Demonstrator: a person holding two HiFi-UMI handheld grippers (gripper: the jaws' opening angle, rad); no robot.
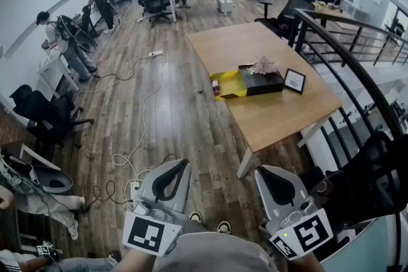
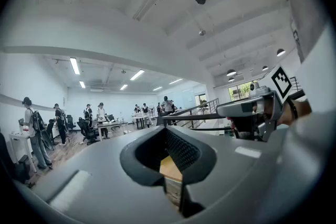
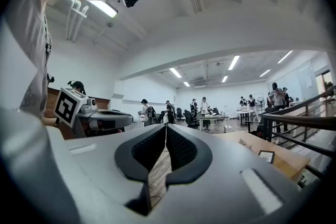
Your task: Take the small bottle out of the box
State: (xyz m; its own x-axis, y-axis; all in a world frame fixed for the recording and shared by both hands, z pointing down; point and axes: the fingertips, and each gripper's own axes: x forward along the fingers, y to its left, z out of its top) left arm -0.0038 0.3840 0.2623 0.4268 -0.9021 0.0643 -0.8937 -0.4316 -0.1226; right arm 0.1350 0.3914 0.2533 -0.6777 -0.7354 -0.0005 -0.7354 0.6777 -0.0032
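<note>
yellow lining marks the open half of the box (image 1: 233,82), and the small bottle (image 1: 216,86) seems to be the little reddish thing at that half's outer edge, too small to read clearly. the black half (image 1: 266,83) adjoins it, with a pale crumpled thing (image 1: 263,64) on top and a small framed card (image 1: 294,80) just beside it.

both tools are well apart from all this, held low by the person's body. the left gripper (image 2: 167,131) is clenched on nothing, with only tabletop showing past its tips, and the right gripper (image 3: 166,127) is likewise pinched closed and empty. so the step in hand, as i judge it, is the approach. walk up to the table's near side, spread one gripper's jaws before reaching in, close across the bottle's body rather than its cap, and lift straight up clear of the box wall. the other gripper could press on the black half so the light box does not slide.

the table (image 1: 268,118) is bare light wood. around it are a plank floor (image 1: 166,118), a white cable (image 1: 141,113) to step over, a dark railing (image 1: 357,64) on the right, and people at desks farther back.
</note>
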